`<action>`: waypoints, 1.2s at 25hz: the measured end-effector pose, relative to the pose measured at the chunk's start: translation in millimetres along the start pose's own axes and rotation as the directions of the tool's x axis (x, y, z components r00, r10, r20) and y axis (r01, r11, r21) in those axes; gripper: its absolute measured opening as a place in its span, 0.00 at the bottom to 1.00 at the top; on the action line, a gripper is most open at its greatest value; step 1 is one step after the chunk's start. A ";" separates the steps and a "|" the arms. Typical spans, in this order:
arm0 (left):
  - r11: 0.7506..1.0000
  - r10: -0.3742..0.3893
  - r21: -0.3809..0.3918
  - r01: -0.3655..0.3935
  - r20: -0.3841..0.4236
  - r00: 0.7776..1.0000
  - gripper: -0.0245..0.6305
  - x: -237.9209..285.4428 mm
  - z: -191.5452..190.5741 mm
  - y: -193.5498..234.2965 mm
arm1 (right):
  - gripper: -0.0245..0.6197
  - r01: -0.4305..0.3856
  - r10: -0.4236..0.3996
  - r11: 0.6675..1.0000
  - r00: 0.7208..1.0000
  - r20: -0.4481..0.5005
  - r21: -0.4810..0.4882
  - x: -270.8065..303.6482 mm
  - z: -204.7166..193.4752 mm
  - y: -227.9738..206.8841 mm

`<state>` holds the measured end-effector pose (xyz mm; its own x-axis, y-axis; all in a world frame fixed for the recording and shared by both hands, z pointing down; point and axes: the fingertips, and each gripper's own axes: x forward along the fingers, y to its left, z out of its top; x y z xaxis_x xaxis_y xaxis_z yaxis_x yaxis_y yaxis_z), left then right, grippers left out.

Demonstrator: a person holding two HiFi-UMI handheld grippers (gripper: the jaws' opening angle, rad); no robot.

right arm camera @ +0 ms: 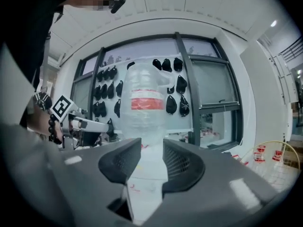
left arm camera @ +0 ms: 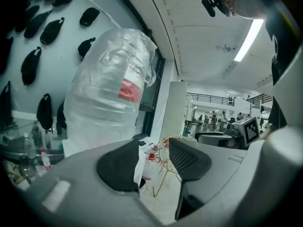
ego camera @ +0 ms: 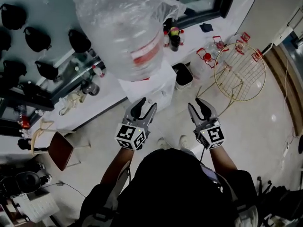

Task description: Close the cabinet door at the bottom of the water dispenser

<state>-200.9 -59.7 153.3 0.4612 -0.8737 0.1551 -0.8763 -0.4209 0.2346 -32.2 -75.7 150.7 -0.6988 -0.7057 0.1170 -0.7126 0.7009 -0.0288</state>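
Pale glossy floor (ego camera: 246, 141), white water dispenser (ego camera: 151, 86) under a bagged bottle (ego camera: 123, 32) at its far edge by the window wall; cabinet door hidden below the bottle, closure unconfirmed; left gripper (ego camera: 144, 109) and right gripper (ego camera: 200, 109) hover short of it, jaws part-open, empty.

The bottle (ego camera: 125, 32) wears crinkled clear plastic, the water dispenser (ego camera: 151, 86) looks smooth, the floor (ego camera: 255, 126) glossy
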 end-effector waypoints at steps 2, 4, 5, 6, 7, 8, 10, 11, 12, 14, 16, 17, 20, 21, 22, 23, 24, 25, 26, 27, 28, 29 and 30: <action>0.999 0.042 0.003 -0.042 0.019 0.999 0.35 -6.7 8.9 3.1 | 0.26 -0.037 0.038 0.999 0.999 0.011 -0.006 3.6 7.9 -1.3; 0.997 0.082 -0.002 -0.082 0.041 0.996 0.34 -10.6 17.8 3.6 | 0.25 -0.069 0.069 0.998 0.997 0.023 -0.015 4.4 17.1 -6.7; 0.995 0.101 -0.006 -0.101 0.053 0.993 0.33 -11.5 21.8 2.7 | 0.24 -0.083 0.084 0.996 0.996 0.027 -0.026 3.5 20.7 -11.2; 0.993 0.118 -0.011 -0.118 0.064 0.991 0.33 -11.5 24.9 1.5 | 0.23 -0.095 0.096 0.995 0.995 0.030 -0.037 2.2 24.3 -16.1; 0.991 0.133 -0.017 -0.132 0.073 0.988 0.32 -10.9 27.3 -0.2 | 0.23 -0.104 0.106 0.994 0.994 0.033 -0.045 0.7 28.6 -20.8; 0.989 0.145 -0.022 -0.144 0.079 0.986 0.32 -10.2 29.0 -2.1 | 0.22 -0.112 0.114 0.992 0.993 0.036 -0.051 -1.1 31.9 -25.4; 0.986 0.165 -0.029 -0.163 0.087 0.983 0.29 -9.3 31.3 -6.2 | 0.20 -0.126 0.128 0.990 0.991 0.035 -0.060 -5.0 32.3 -34.8; 0.985 0.173 -0.030 -0.171 0.089 0.981 0.28 -9.3 32.0 -8.2 | 0.19 -0.132 0.135 0.989 0.990 0.034 -0.059 -6.4 31.8 -38.1; 0.983 0.181 -0.030 -0.179 0.092 0.979 0.27 -9.8 32.8 -10.1 | 0.19 -0.140 0.142 0.989 0.989 0.035 -0.056 -7.2 31.9 -40.1; 0.980 0.197 -0.024 -0.196 0.099 0.975 0.23 -11.8 33.9 -13.9 | 0.16 -0.160 0.161 0.986 0.986 0.042 -0.045 -7.0 35.3 -39.2; 0.977 0.212 -0.011 -0.212 0.102 0.972 0.21 -14.7 33.7 -18.0 | 0.13 -0.188 0.189 0.982 0.981 0.046 -0.032 -6.4 38.4 -34.7; 0.976 0.217 -0.004 -0.218 0.102 0.971 0.19 -16.2 33.1 -19.9 | 0.13 -0.202 0.203 0.979 0.978 0.044 -0.024 -6.5 38.3 -32.9; 0.972 0.231 0.008 -0.233 0.103 0.968 0.13 -19.9 31.2 -22.9 | 0.05 -0.233 0.232 0.973 0.972 0.044 0.005 -6.7 40.0 -28.4; 0.971 0.236 0.005 -0.238 0.104 0.966 0.10 -21.1 30.7 -22.9 | 0.05 -0.241 0.241 0.970 0.970 0.042 0.003 -6.3 37.8 -28.6; 0.970 0.240 0.002 -0.242 0.106 0.965 0.07 -22.3 30.1 -22.8 | 0.05 -0.249 0.249 0.968 0.968 0.039 -0.002 -5.8 35.0 -28.9; 0.970 0.243 -0.002 -0.244 0.107 0.964 0.05 -23.4 29.4 -22.9 | 0.05 -0.256 0.256 0.967 0.966 0.037 -0.004 -5.2 33.7 -28.2; 0.969 0.244 -0.005 -0.245 0.107 0.964 0.05 -24.3 28.4 -23.6 | 0.05 -0.262 0.262 0.965 0.964 0.037 -0.002 -4.7 33.3 -27.0; 0.970 0.243 -0.006 -0.244 0.106 0.964 0.05 -25.0 27.2 -24.6 | 0.05 -0.266 0.266 0.964 0.963 0.037 -0.002 -4.4 32.4 -26.3; 0.970 0.242 -0.007 -0.242 0.105 0.965 0.05 -25.5 26.0 -25.6 | 0.05 -0.269 0.269 0.963 0.962 0.037 -0.002 -4.1 31.7 -25.7; 0.970 0.241 -0.009 -0.241 0.103 0.965 0.05 -25.6 25.0 -26.3 | 0.05 -0.271 0.271 0.963 0.962 0.039 0.001 -3.6 32.8 -24.2; 0.971 0.240 -0.010 -0.240 0.101 0.965 0.05 -25.6 24.2 -26.4 | 0.05 -0.273 0.273 0.962 0.961 0.041 0.006 -2.9 35.3 -22.1; 0.971 0.240 -0.012 -0.240 0.099 0.966 0.05 -25.6 23.6 -26.4 | 0.05 -0.276 0.275 0.961 0.960 0.043 0.008 -2.4 37.0 -20.4; 0.971 0.240 -0.012 -0.240 0.098 0.966 0.05 -25.7 23.1 -26.2 | 0.05 -0.277 0.277 0.961 0.960 0.044 0.006 -2.2 36.9 -19.7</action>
<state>-193.0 -31.9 121.0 0.2213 -0.9688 0.1120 -0.9595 -0.1958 0.2024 -18.9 -91.7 114.4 -0.8709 -0.4877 0.0610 -0.4911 0.8686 -0.0660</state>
